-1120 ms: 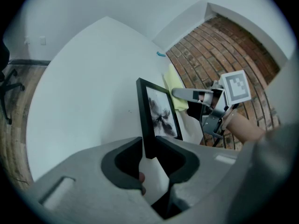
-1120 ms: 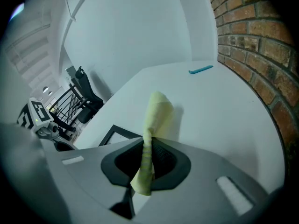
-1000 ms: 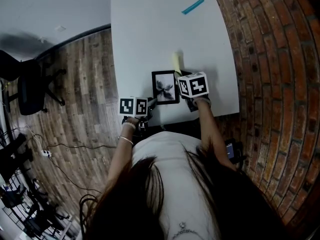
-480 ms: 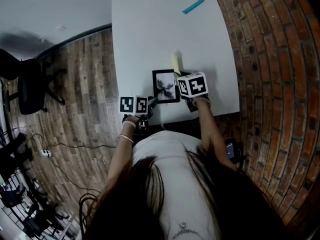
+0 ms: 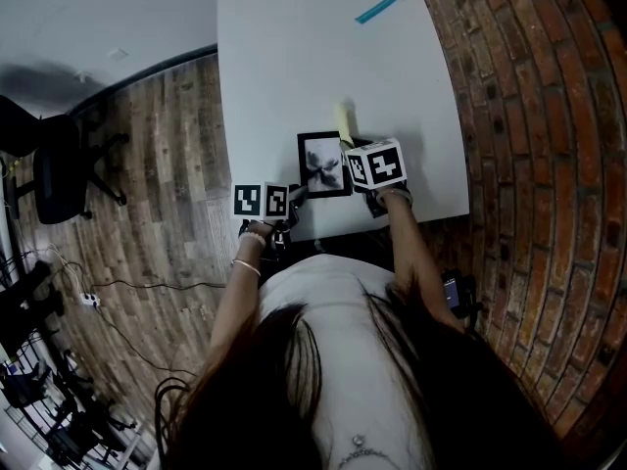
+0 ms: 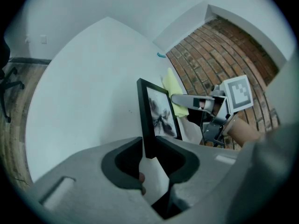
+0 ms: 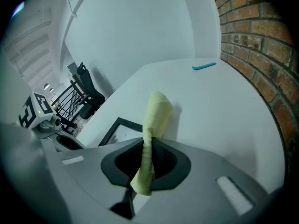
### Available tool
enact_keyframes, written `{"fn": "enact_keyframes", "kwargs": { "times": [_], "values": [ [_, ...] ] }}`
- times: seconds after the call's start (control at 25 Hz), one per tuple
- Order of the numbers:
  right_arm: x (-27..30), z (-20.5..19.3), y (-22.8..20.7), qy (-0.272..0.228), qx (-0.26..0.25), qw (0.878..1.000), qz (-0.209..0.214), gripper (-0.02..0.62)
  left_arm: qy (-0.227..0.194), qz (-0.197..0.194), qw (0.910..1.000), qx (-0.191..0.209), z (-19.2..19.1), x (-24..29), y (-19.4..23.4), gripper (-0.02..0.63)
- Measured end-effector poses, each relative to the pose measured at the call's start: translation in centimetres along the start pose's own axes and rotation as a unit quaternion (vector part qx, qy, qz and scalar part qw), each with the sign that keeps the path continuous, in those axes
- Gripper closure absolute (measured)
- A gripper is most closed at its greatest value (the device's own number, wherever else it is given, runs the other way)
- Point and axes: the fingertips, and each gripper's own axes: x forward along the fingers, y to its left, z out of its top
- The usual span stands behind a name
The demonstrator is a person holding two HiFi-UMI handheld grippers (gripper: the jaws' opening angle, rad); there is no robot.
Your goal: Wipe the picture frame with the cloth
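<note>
At the near edge of the desk [image 5: 294, 86], the left claw [image 6: 149, 149] clamped the picture frame [image 6: 157, 112] by its rim; the right claw [image 7: 148, 158] pinched the cloth [image 7: 157, 111], which likely next needed pressing across its face.

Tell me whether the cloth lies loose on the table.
No, the cloth is pinched between the jaws of the right gripper and sticks up from them.

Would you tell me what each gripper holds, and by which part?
Left gripper: picture frame, by its near edge. Right gripper: yellow cloth, near its lower end.
</note>
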Motion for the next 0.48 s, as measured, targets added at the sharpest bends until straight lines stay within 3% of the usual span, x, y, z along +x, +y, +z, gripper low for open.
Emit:
{"fn": "enact_keyframes", "kwargs": {
  "times": [0.48],
  "values": [
    [-0.25,-0.77,0.43,0.003,-0.002,1.0,-0.001,0.559,-0.005,0.0,1.0,0.003,0.0,-0.03,0.12,0.517]
  ]
}}
